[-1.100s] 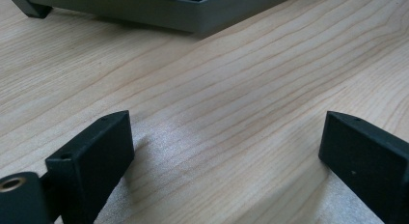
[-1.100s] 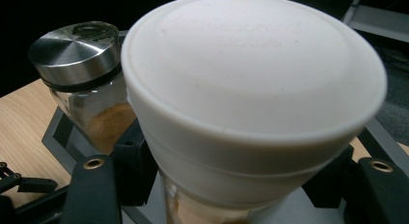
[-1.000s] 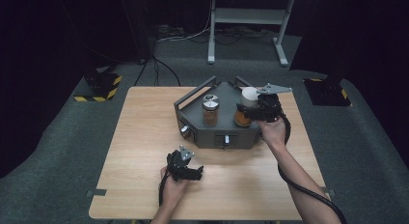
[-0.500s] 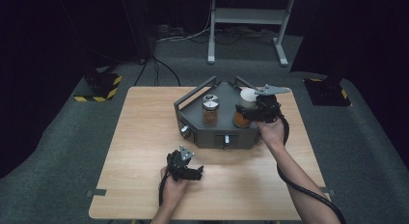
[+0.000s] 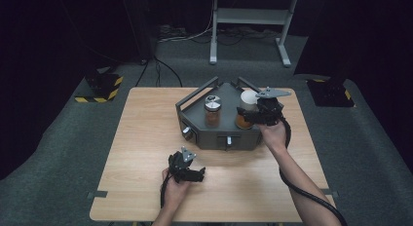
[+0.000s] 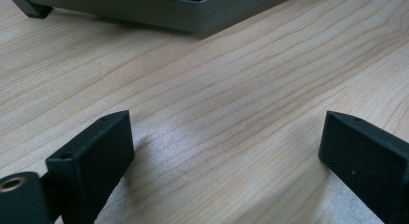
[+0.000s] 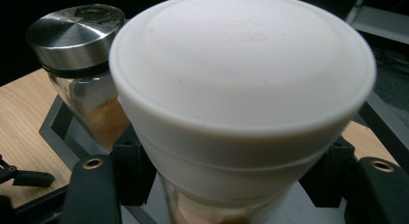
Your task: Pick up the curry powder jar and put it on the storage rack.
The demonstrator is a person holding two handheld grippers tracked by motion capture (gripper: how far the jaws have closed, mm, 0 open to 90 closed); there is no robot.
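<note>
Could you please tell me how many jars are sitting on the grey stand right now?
2: a metal-lidded jar at its middle, and a white-lidded jar beside it, gripped by the right gripper.

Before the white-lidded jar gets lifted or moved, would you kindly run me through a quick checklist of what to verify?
1. Right gripper closed on the white-lidded jar: ok, a jaw sits on each side under the lid.
2. Jar upright: ok.
3. White lid seated: ok, it sits level.
4. Gap to the steel-lidded jar: ok, the two stand apart in the high view.
5. Left gripper out of the way: ok, open on the table, holding nothing.
6. Jar bottom free of the grey tray: cannot tell.
</note>
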